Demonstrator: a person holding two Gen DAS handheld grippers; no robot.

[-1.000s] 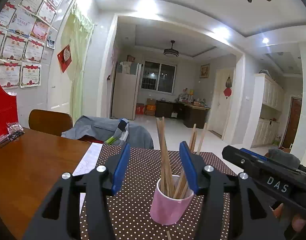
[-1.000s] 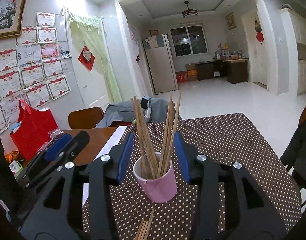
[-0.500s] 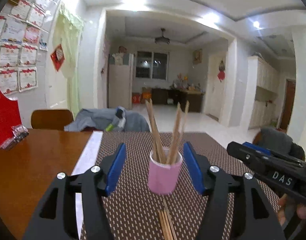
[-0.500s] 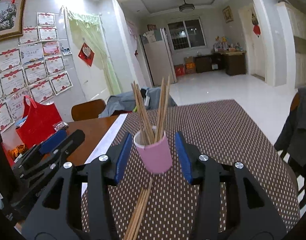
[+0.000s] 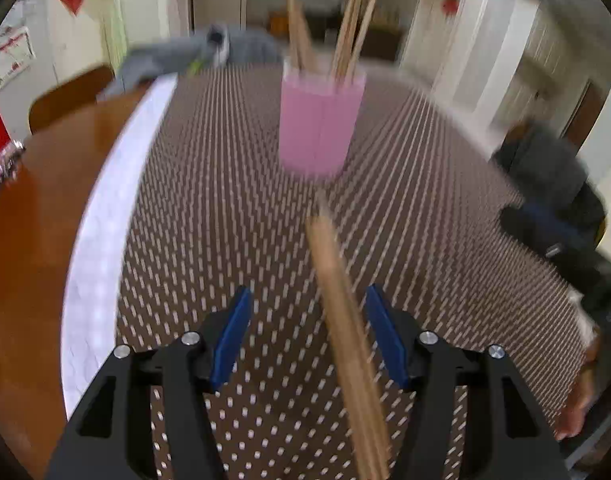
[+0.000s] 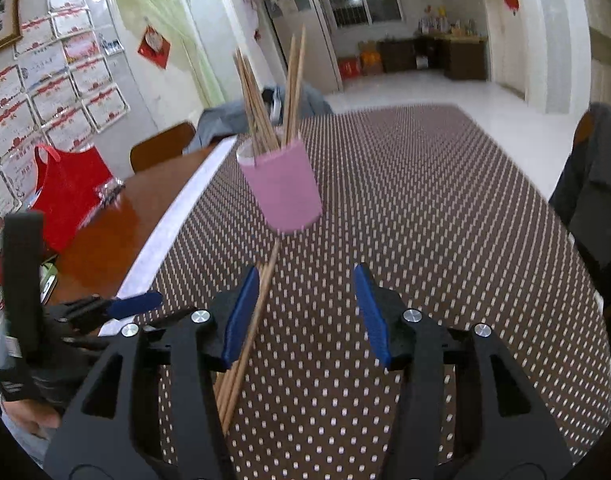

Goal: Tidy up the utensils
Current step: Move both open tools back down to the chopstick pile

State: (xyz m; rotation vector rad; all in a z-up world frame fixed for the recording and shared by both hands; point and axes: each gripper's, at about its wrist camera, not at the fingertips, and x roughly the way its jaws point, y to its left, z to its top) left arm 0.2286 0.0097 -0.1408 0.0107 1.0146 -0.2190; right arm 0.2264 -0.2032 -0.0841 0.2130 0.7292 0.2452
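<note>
A pink cup (image 5: pixel 319 120) (image 6: pixel 281 188) stands upright on the dotted brown mat (image 5: pixel 209 208) (image 6: pixel 425 220) with several wooden chopsticks in it. In front of it a loose bundle of chopsticks (image 5: pixel 341 320) (image 6: pixel 249 320) lies flat on the mat. My left gripper (image 5: pixel 305 292) is open above the mat, with the bundle running between its fingers, nearer the right one. My right gripper (image 6: pixel 305 270) is open and its jaws are opening; the bundle passes beside its left finger (image 6: pixel 241 312), and nothing is gripped. The left gripper (image 6: pixel 133 306) shows low at the left of the right wrist view.
The mat lies on a wooden table (image 6: pixel 117 220) with a white paper strip (image 5: pixel 105 248) along its left edge. A red bag (image 6: pixel 69 196) stands at the far left. A chair with grey clothing (image 6: pixel 225 120) is behind, and a dark jacket (image 6: pixel 593 200) hangs at right.
Both grippers have tipped downward and sunk toward the mat, backing away from the cup. The loose chopsticks now lie between the fingers. Both sets of jaws stand wider.
</note>
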